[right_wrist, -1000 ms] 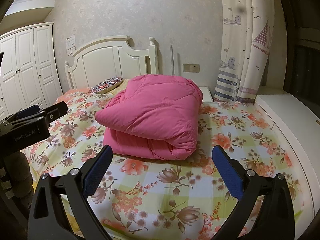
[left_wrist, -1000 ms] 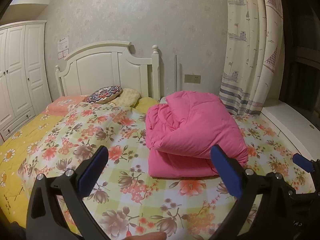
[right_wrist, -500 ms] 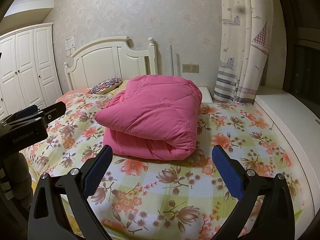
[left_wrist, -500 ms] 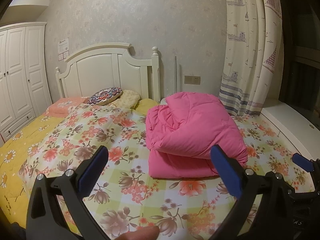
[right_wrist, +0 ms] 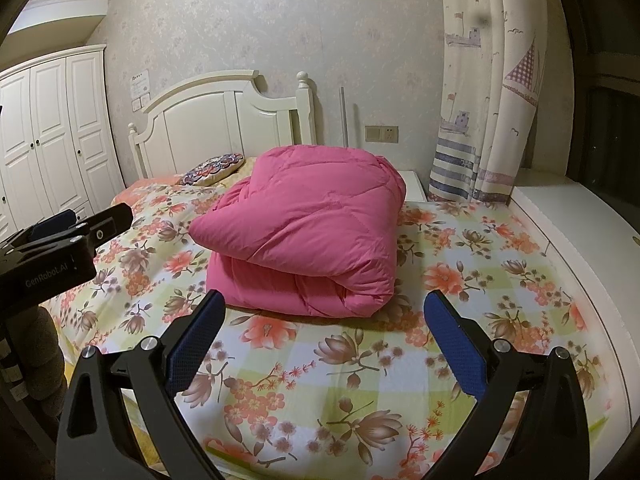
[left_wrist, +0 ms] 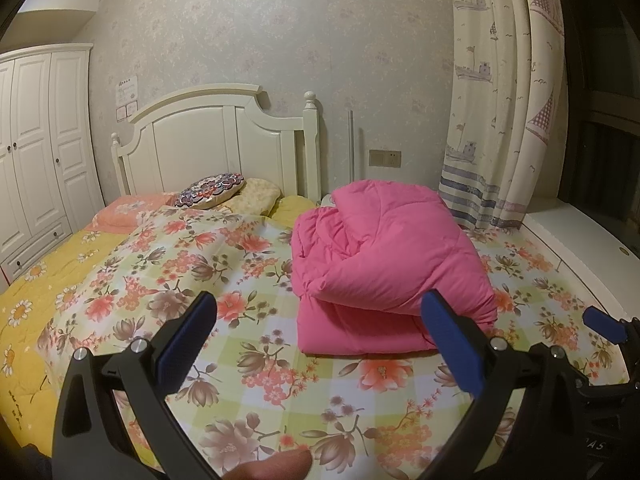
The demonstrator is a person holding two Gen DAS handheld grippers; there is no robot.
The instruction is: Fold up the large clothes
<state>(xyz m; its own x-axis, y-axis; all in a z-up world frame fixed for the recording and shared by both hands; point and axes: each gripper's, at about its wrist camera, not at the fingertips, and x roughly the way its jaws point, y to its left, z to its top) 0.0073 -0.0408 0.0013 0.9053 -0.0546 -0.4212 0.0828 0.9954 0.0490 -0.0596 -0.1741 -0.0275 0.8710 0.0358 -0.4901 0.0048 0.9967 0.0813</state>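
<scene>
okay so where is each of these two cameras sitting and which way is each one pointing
Left wrist: on the left tongs, facing the headboard across the floral bedspread; open jaws and a fingertip show.
Right wrist: on the right tongs, facing likewise from further right; the left tongs show at its left edge.
Both share the folded pink duvet.

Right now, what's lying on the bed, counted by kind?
Folded pink comforter: 1
Pillows at the headboard, orange and yellow: 2
Round patterned cushion: 1
Floral bedspread: 1
Total: 5
Both grippers, left and right, are open and empty.
</scene>
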